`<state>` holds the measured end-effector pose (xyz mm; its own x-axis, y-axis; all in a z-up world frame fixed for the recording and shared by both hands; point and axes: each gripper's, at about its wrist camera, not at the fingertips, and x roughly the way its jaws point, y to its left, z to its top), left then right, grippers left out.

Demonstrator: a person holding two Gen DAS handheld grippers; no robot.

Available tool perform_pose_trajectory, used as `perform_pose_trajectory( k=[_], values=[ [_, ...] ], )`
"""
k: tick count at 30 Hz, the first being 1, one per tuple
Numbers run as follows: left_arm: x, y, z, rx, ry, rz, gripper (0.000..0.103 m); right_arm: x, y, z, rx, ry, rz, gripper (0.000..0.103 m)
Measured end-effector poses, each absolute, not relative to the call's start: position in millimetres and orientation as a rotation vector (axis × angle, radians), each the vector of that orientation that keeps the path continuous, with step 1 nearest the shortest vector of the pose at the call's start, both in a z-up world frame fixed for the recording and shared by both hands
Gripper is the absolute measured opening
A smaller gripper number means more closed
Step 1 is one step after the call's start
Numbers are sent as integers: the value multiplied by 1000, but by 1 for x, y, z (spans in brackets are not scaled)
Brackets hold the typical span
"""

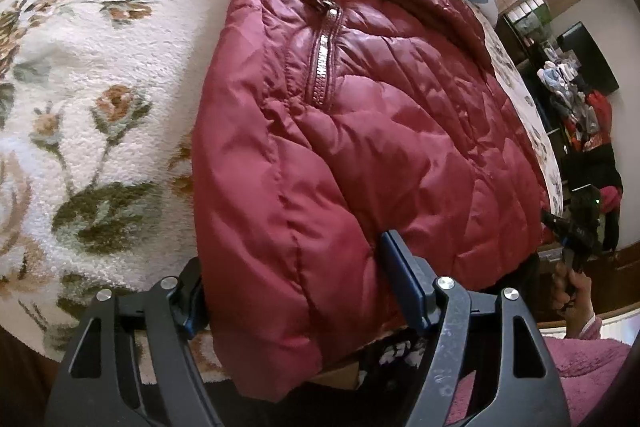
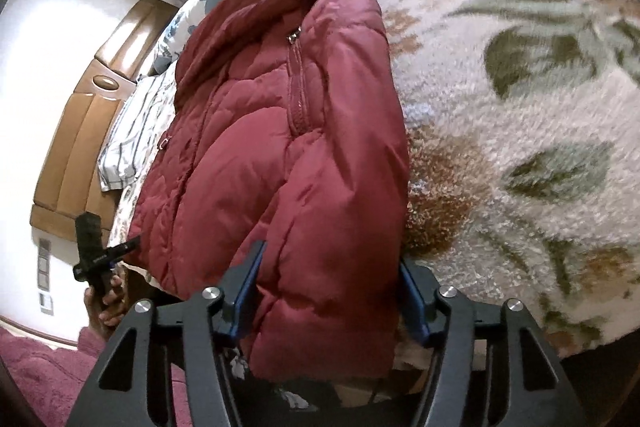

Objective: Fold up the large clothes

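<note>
Tongs (image 1: pixel 296 291) straddle jacket (image 1: pixel 360 127); floral blanket (image 1: pixel 100 67) beside.

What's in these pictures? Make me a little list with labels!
garment: dark red quilted puffer jacket, folded into a long bundle
lying on: cream fluffy flowered blanket
detail: silver pocket zipper, closed, facing up
left gripper: pads pressed on the jacket's near end
right gripper: pads pressed on the same near end
near end: hangs past the blanket's edge
</note>
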<state>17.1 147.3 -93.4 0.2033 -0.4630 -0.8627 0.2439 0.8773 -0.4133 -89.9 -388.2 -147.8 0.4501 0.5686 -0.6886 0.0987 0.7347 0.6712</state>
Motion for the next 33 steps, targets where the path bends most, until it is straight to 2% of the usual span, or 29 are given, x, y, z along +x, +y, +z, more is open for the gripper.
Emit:
perform_pose_trajectory(
  k=[4,6,8,11,14,22,33],
  values=[
    [15,147,-95,-203,1271,-520,73,-89,-389,-149,747,1077,334,62],
    [13,145,-94,-193,1260,-530,69,-90,-386,-147,737,1073,332,59],
    [11,144,-92,-204,1252,-562,44,-90,-385,-146,745,1066,345,43],
    [7,140,-85,-199,1225,-585,28,-93,-385,-140,755,1034,376,29],
    [2,139,-77,-183,1198,-584,23,-94,-383,-130,738,1003,404,25],
    [-5,139,-52,-182,1151,-610,18,-96,-391,-105,744,917,524,22],
    [20,142,16,-205,966,-648,15,-80,-405,-53,772,733,570,21]
  ],
)
